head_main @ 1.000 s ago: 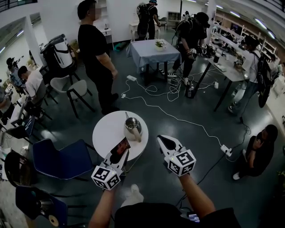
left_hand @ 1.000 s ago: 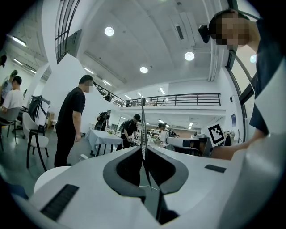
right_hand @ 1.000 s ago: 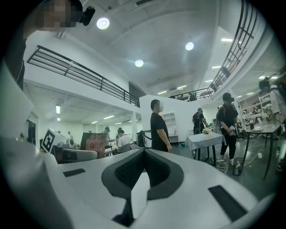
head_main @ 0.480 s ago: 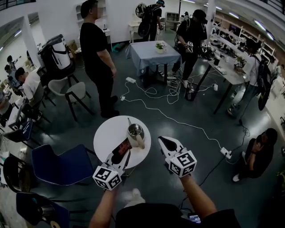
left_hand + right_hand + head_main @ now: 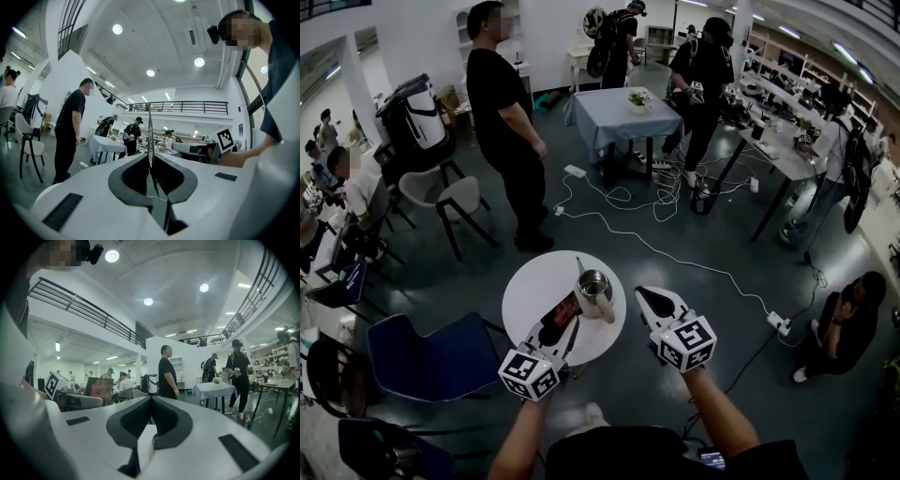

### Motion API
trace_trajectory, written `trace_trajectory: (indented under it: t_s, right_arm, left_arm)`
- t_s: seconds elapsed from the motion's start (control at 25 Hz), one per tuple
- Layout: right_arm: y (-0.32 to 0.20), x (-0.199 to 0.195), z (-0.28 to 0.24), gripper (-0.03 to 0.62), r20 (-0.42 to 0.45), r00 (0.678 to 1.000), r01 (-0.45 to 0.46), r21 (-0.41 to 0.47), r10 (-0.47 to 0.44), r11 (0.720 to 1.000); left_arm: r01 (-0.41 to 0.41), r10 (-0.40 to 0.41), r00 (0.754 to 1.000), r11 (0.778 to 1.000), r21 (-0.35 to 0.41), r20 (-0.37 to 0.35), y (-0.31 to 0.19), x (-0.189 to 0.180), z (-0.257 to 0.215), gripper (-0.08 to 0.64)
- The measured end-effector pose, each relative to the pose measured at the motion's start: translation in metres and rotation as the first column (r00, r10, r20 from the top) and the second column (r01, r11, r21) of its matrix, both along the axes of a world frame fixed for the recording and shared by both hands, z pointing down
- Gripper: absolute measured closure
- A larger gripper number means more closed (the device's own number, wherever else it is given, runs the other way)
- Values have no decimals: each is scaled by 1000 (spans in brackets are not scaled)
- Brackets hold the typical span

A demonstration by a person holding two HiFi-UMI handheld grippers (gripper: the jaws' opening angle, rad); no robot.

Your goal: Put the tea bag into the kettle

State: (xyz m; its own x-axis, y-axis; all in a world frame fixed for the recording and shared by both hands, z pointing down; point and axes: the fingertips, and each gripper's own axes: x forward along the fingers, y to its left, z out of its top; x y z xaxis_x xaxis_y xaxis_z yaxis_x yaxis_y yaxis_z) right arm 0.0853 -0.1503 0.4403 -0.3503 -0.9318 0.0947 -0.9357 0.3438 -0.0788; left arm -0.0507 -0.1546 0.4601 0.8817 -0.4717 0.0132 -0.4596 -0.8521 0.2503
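A steel kettle with a cream handle stands open-topped on the round white table. My left gripper hovers over the table's near edge, just left of the kettle, shut on a flat red and dark tea bag packet. In the left gripper view that packet stands edge-on, pinched between the closed jaws of the left gripper. My right gripper is to the right of the kettle, beyond the table's rim, shut and empty. In the right gripper view, the right gripper has its jaws together.
A blue chair stands left of the table. A person in black stands beyond it. White cables run across the floor to a power strip. A person crouches at the right. A cloth-covered table is farther back.
The table and kettle have slid slightly lower and to the right in the head view. Both grippers keep their pose, the left still pinching the packet.
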Motion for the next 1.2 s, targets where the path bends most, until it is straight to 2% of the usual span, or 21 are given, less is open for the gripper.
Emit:
trace_trajectory:
  t_s: [0.28, 0.68, 1.0, 1.2]
  right_arm:
    - [-28, -10, -6, 575, -16, 999, -28, 7, 28, 1000]
    - [-68, -29, 14, 575, -26, 999, -47, -12, 46, 999]
    - [-89, -20, 15, 575, -35, 999, -38, -16, 38, 999]
    - [-108, -13, 15, 575, -14, 1000, -18, -14, 18, 1000]
  left_arm:
    - [-28, 28, 999, 1000, 10, 16, -34, -13, 1, 522]
    - [-55, 55, 998, 998, -4, -5, -75, -28, 16, 522]
    - [-66, 65, 998, 998, -13, -15, -94, -13, 17, 522]
    - [-21, 20, 1000, 1000, 7, 24, -115, -11, 18, 522]
